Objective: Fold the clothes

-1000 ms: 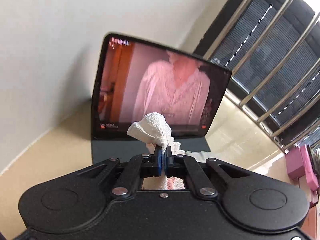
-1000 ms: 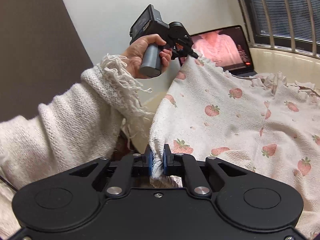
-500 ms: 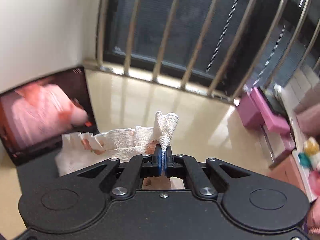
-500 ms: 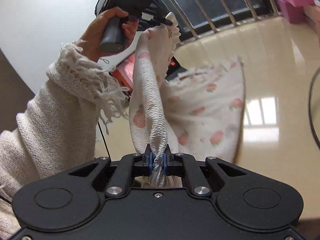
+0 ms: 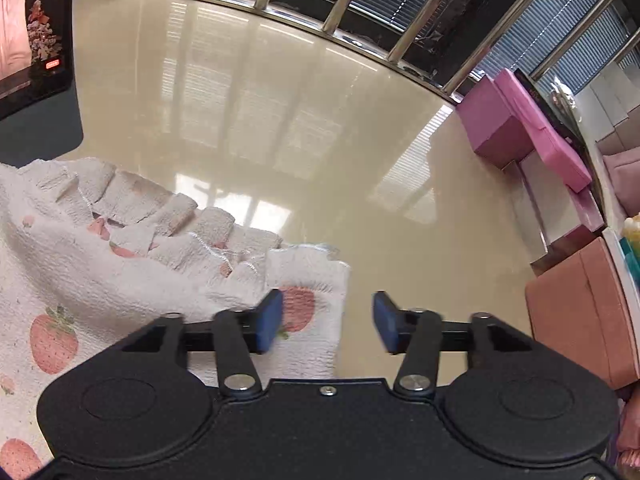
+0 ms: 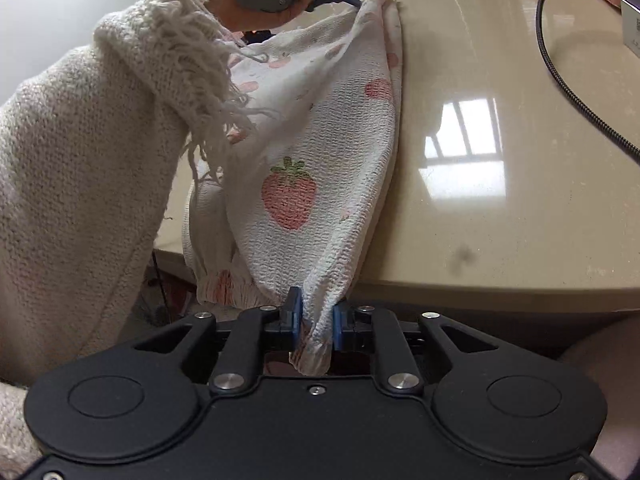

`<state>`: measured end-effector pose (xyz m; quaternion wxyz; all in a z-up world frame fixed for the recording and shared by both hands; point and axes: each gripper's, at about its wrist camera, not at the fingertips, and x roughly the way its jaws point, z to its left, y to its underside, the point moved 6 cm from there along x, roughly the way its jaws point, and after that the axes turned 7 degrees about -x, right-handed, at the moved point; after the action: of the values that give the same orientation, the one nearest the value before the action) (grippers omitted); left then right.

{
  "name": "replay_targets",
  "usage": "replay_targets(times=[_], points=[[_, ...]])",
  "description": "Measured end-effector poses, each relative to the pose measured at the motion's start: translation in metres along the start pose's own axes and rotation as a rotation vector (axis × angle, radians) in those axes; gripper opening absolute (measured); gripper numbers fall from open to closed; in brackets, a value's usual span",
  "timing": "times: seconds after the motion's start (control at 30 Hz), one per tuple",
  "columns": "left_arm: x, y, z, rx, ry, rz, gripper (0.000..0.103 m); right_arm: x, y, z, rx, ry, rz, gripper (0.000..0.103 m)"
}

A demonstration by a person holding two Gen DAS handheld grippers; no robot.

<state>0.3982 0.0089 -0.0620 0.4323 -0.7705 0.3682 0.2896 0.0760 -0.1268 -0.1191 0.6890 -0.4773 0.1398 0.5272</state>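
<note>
A white garment with pink strawberries (image 5: 120, 280) lies on the beige table (image 5: 280, 120), folded over on itself. My left gripper (image 5: 327, 322) is open and empty just above the garment's far corner. In the right wrist view the garment (image 6: 316, 152) stretches from the table edge away toward the left gripper at the top. My right gripper (image 6: 313, 322) has its jaws slightly parted around a bunched corner of the garment, which still sits between the pads at the table's near edge.
A laptop (image 5: 32, 40) with a lit screen stands at the far left. Pink boxes (image 5: 528, 128) and a brown box (image 5: 584, 312) line the right side. Window bars (image 5: 360, 4) run along the back. A black cable (image 6: 560, 64) crosses the table at right.
Both grippers swung the garment over and down onto the table. The left gripper has opened and let go of its corner. The right gripper's jaws have parted slightly.
</note>
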Motion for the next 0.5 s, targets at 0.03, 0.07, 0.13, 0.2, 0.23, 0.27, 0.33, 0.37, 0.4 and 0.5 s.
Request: replay_targets(times=[0.03,0.07,0.13,0.2,0.23,0.27,0.33,0.37,0.4,0.5], points=[[-0.009,-0.003,-0.004,0.013,0.026,-0.019,0.063,-0.003,-0.001,-0.002,0.010,-0.002,-0.009,0.045],[-0.022,-0.006,-0.009,0.033,0.051,-0.041,0.064,-0.007,-0.003,-0.003,0.013,-0.006,-0.027,0.056],[-0.054,-0.010,-0.018,0.101,0.078,-0.095,0.073,-0.016,-0.006,-0.006,0.015,-0.013,-0.065,0.063],[-0.093,-0.009,-0.024,0.203,0.076,-0.171,0.079,-0.027,-0.014,-0.005,-0.016,-0.002,-0.117,0.090],[-0.114,-0.004,-0.025,0.265,0.059,-0.219,0.087,-0.033,-0.018,-0.004,-0.040,0.009,-0.142,0.097],[-0.138,0.004,-0.024,0.333,0.035,-0.275,0.094,-0.039,-0.021,-0.001,-0.077,0.028,-0.165,0.099],[-0.180,0.024,-0.013,0.426,-0.008,-0.373,0.103,-0.054,-0.024,0.010,-0.170,0.077,-0.210,0.099],[-0.199,0.036,-0.005,0.463,-0.026,-0.415,0.103,-0.060,-0.026,0.016,-0.222,0.104,-0.228,0.100],[-0.215,0.050,0.005,0.487,-0.048,-0.439,0.103,-0.064,-0.027,0.020,-0.283,0.134,-0.237,0.101],[-0.251,0.093,0.036,0.505,-0.108,-0.449,0.103,-0.071,-0.021,0.032,-0.436,0.223,-0.236,0.101]])
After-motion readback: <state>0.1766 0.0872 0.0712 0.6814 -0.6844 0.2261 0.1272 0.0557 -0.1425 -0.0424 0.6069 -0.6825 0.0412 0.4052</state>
